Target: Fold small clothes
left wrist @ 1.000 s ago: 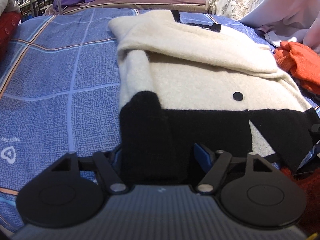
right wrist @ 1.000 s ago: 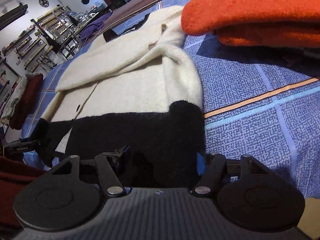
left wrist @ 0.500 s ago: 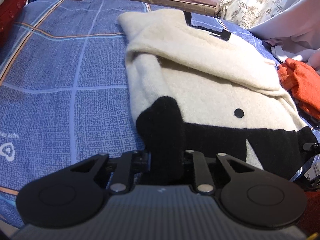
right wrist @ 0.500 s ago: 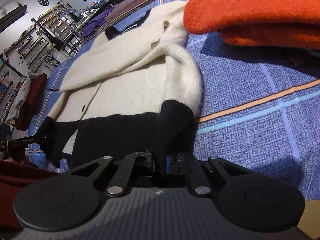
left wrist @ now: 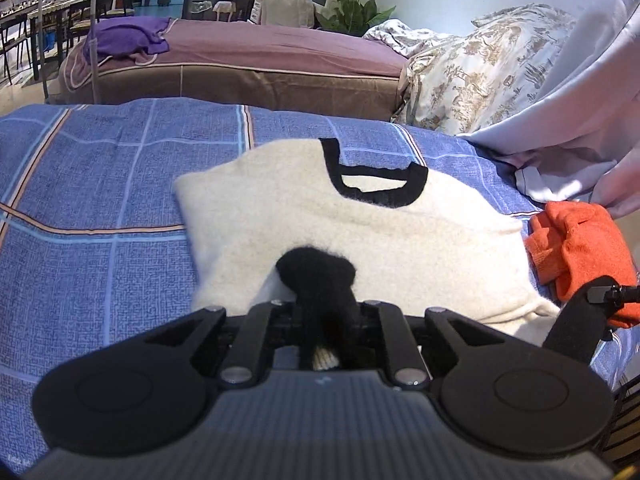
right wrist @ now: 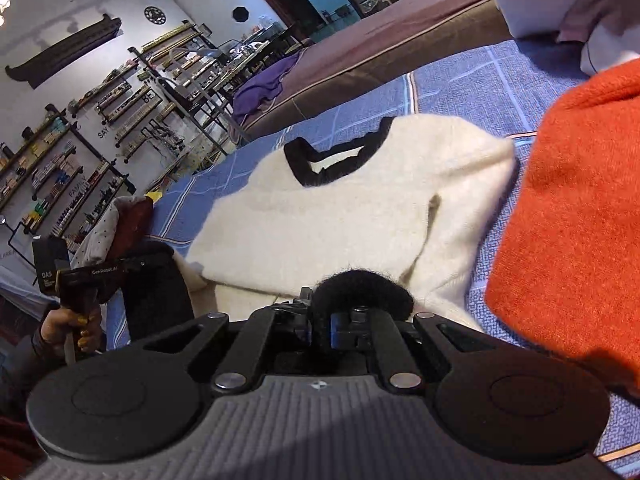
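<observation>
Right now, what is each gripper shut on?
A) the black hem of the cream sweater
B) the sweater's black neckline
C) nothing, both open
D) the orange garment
A: the left gripper and the right gripper each pinch a bunch of black hem of the cream sweater; the neckline lies free, and the orange garment is untouched.

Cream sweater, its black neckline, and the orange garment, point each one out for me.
cream sweater [left wrist: 360, 240], left wrist view, on its cream body.
black neckline [left wrist: 380, 194], left wrist view, on the lower trim.
orange garment [right wrist: 568, 208], right wrist view, on its broad front face.
</observation>
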`<action>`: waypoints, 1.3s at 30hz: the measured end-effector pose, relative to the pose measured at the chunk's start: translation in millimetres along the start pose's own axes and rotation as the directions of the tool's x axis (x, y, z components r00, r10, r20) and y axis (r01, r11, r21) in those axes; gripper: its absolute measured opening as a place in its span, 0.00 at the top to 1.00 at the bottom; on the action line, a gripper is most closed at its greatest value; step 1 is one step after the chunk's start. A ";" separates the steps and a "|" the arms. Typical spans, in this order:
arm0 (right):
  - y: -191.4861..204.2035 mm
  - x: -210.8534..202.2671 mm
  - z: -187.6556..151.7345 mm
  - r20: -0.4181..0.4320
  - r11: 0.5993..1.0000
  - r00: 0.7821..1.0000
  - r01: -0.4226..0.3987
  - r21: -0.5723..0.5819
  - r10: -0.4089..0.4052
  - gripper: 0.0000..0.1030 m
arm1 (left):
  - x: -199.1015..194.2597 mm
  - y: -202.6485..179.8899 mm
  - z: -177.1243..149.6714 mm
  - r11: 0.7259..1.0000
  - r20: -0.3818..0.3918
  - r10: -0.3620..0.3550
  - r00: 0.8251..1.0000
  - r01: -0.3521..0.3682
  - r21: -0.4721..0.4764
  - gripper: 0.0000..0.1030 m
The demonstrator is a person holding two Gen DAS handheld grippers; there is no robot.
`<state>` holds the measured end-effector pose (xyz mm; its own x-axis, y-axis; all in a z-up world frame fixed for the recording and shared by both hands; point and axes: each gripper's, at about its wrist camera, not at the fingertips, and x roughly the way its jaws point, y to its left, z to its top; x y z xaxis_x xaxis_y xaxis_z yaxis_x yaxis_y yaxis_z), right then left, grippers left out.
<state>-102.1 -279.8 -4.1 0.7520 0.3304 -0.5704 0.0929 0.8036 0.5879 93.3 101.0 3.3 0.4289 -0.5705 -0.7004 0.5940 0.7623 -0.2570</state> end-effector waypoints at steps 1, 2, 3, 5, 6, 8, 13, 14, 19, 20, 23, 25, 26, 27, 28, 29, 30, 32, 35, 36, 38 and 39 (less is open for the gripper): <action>-3.2 -4.8 3.3 0.012 1.000 1.000 -0.020 0.023 0.020 0.87 | 1.6 2.7 2.6 1.000 -0.009 -0.010 1.000 0.010 -0.010 0.88; -5.7 -6.8 9.0 0.026 0.998 0.999 -0.039 0.040 0.038 0.87 | 4.7 5.0 6.1 1.000 -0.015 -0.007 1.000 0.007 -0.015 0.88; -9.0 -7.3 15.7 0.043 0.998 0.998 -0.042 0.047 0.040 0.87 | 9.6 8.7 10.9 1.000 -0.022 0.000 1.000 0.000 -0.022 0.88; -14.7 -1.6 33.8 0.059 0.999 0.998 -0.020 0.037 0.018 0.87 | 22.8 15.3 25.2 0.999 -0.026 0.023 0.999 -0.024 -0.029 0.88; -17.0 3.9 46.2 0.074 1.000 0.997 0.006 0.025 -0.008 0.87 | 31.1 20.1 35.6 0.998 -0.014 0.041 0.999 -0.041 -0.037 0.88; -27.2 17.2 70.4 0.092 0.998 0.995 0.025 0.052 -0.030 0.87 | 48.4 30.3 58.2 0.995 0.011 0.083 0.996 -0.083 -0.051 0.87; -55.2 64.5 119.4 0.062 0.967 0.976 0.196 0.162 -0.208 0.87 | 101.0 59.7 105.8 0.974 -0.017 0.154 0.988 -0.155 -0.163 0.87; -64.2 75.5 124.5 0.047 0.956 0.972 0.217 0.197 -0.231 0.87 | 110.0 66.1 110.7 0.966 -0.029 0.167 0.985 -0.170 -0.196 0.87; -96.3 108.5 129.1 -0.002 0.896 0.935 0.341 0.286 -0.355 0.87 | 148.5 96.7 113.0 0.922 -0.094 0.210 0.973 -0.229 -0.312 0.84; -98.8 111.8 127.0 -0.009 0.893 0.935 0.342 0.291 -0.355 0.87 | 151.4 97.1 111.4 0.925 -0.087 0.215 0.973 -0.231 -0.302 0.84; -102.6 115.6 126.4 -0.009 0.889 0.929 0.357 0.287 -0.370 0.87 | 154.9 89.6 110.7 0.939 -0.074 0.244 0.967 -0.254 -0.231 0.83; -103.5 116.2 129.5 -0.002 0.889 0.928 0.357 0.288 -0.372 0.87 | 156.1 90.4 113.7 0.935 -0.077 0.243 0.967 -0.255 -0.246 0.82; -104.9 117.4 133.8 0.004 0.890 0.927 0.358 0.282 -0.375 0.87 | 156.2 92.9 114.9 0.930 -0.079 0.237 0.968 -0.249 -0.270 0.82; -103.5 117.7 134.3 0.009 0.891 0.925 0.362 0.273 -0.379 0.87 | 156.0 97.5 115.2 0.920 -0.081 0.224 0.971 -0.238 -0.310 0.82; -101.1 118.7 136.0 0.013 0.892 0.922 0.372 0.258 -0.388 0.87 | 156.7 101.0 115.6 0.912 -0.083 0.216 0.973 -0.232 -0.339 0.82; -100.4 120.0 136.5 0.014 0.891 0.919 0.379 0.251 -0.394 0.87 | 158.1 104.4 115.5 0.903 -0.090 0.209 0.974 -0.228 -0.364 0.81; -100.4 121.5 136.6 0.011 0.888 0.916 0.385 0.251 -0.400 0.87 | 159.3 106.4 115.5 0.899 -0.094 0.206 0.974 -0.226 -0.375 0.81; -102.4 125.0 136.4 0.002 0.883 0.913 0.394 0.253 -0.408 0.87 | 159.2 108.3 115.8 0.899 -0.097 0.202 0.975 -0.224 -0.377 0.81; -103.5 125.7 138.2 0.015 0.881 0.910 0.396 0.257 -0.413 0.84 | 152.0 111.5 117.6 0.899 -0.101 0.161 0.982 -0.188 -0.394 0.71; -102.3 123.9 138.8 0.026 0.884 0.912 0.391 0.257 -0.410 0.77 | 146.2 115.7 118.3 0.891 -0.089 0.145 0.985 -0.169 -0.421 0.56; -96.8 121.4 140.4 0.046 0.895 0.913 0.387 0.221 -0.406 0.60 | 127.3 122.6 120.5 0.856 -0.034 0.236 0.971 -0.224 -0.465 0.05; -94.2 119.9 140.1 0.054 0.895 0.908 0.397 0.202 -0.415 0.46 | 114.1 124.6 120.4 0.840 0.023 0.297 0.955 -0.249 -0.481 0.00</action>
<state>70.8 -385.3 -47.5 0.6797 -0.0606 -0.7309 0.5136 0.7508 0.4154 298.2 94.0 -28.5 0.6014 -0.3256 -0.7295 0.0649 0.9301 -0.3616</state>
